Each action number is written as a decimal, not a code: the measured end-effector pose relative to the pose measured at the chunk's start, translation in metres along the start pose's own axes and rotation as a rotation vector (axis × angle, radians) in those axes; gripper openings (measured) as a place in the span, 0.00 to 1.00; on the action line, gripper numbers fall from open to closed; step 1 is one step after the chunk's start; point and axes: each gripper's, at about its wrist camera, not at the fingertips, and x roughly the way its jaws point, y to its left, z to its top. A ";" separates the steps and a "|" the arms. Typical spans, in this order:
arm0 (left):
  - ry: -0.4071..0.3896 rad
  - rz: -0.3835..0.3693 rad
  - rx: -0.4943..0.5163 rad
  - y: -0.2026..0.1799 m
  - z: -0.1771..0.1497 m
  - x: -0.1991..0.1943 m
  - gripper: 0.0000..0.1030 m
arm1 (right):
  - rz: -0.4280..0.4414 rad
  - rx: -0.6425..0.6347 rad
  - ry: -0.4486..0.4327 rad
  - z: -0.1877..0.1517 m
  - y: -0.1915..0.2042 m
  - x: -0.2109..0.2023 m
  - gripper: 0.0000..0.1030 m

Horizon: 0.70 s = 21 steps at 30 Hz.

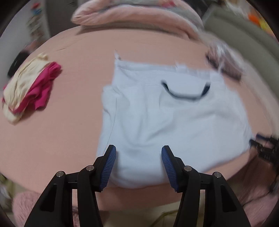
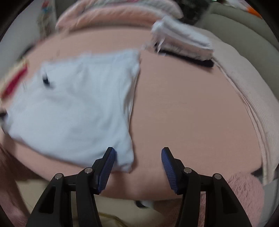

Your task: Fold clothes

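A white garment (image 1: 165,122) with a dark neckline trim (image 1: 184,94) lies folded flat on the pink bed sheet (image 1: 61,139). My left gripper (image 1: 138,150) hovers open over the garment's near edge; the cloth shows between the blue pads but is not pinched. In the right wrist view the same garment (image 2: 69,104) spreads to the left. My right gripper (image 2: 137,151) stands open at its near right corner, with the left pad (image 2: 109,164) over the cloth and the right pad above bare sheet (image 2: 191,113). Both views are motion-blurred.
A crumpled cream and magenta pile (image 1: 29,90) lies at the left of the bed. A folded stack of pale and dark clothes (image 2: 183,41) sits at the back right. A rolled pink blanket (image 1: 130,15) lines the far side, and fuzzy pink fabric (image 2: 244,192) the near edge.
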 end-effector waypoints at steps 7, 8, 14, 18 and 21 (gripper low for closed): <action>-0.034 -0.091 -0.153 0.050 0.001 -0.016 0.50 | 0.100 0.201 -0.059 0.013 -0.053 -0.035 0.52; -0.063 -0.123 -0.135 0.042 0.010 -0.015 0.50 | 0.117 0.181 -0.080 0.023 -0.046 -0.038 0.52; -0.129 -0.243 0.049 -0.035 0.066 0.014 0.50 | 0.202 -0.027 -0.177 0.092 0.039 -0.036 0.52; -0.045 -0.182 0.161 -0.066 0.084 0.059 0.50 | 0.207 -0.125 -0.129 0.118 0.088 0.000 0.52; -0.075 -0.201 0.126 -0.054 0.081 0.084 0.51 | 0.165 -0.129 -0.098 0.119 0.096 0.038 0.52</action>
